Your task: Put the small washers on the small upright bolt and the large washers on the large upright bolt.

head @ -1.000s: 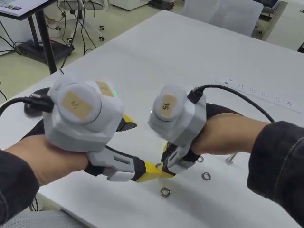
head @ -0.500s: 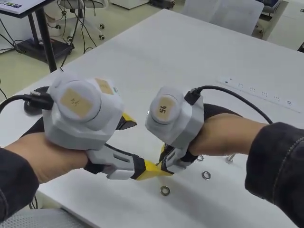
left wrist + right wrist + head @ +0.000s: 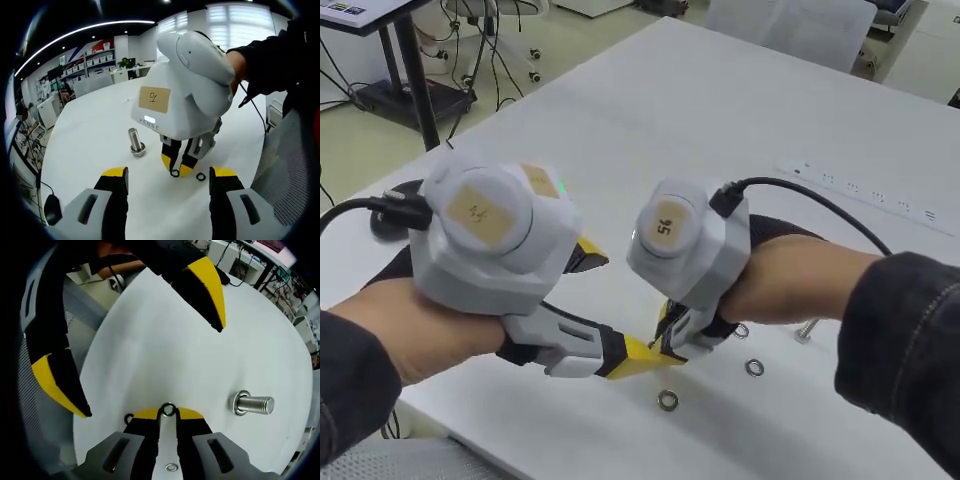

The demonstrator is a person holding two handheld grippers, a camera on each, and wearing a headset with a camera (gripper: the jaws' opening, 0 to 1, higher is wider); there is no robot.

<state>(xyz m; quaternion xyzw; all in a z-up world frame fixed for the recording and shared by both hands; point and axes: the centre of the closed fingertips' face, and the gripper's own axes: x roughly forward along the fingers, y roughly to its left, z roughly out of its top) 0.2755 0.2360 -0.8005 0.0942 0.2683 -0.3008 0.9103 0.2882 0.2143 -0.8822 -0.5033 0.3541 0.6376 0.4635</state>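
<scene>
Right gripper (image 3: 168, 414) clamped on a washer (image 3: 168, 409) at its tips; upright bolt (image 3: 252, 404) stands near, rightward in that gripper's view, axis vertical; left gripper (image 3: 152, 370) spread wide, empty.

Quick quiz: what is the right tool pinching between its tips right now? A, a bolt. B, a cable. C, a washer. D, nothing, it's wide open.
C: in the right gripper view the right tool is shut on a washer held edge-on at its tips, while the bolt stands off to one side, untouched.
</scene>
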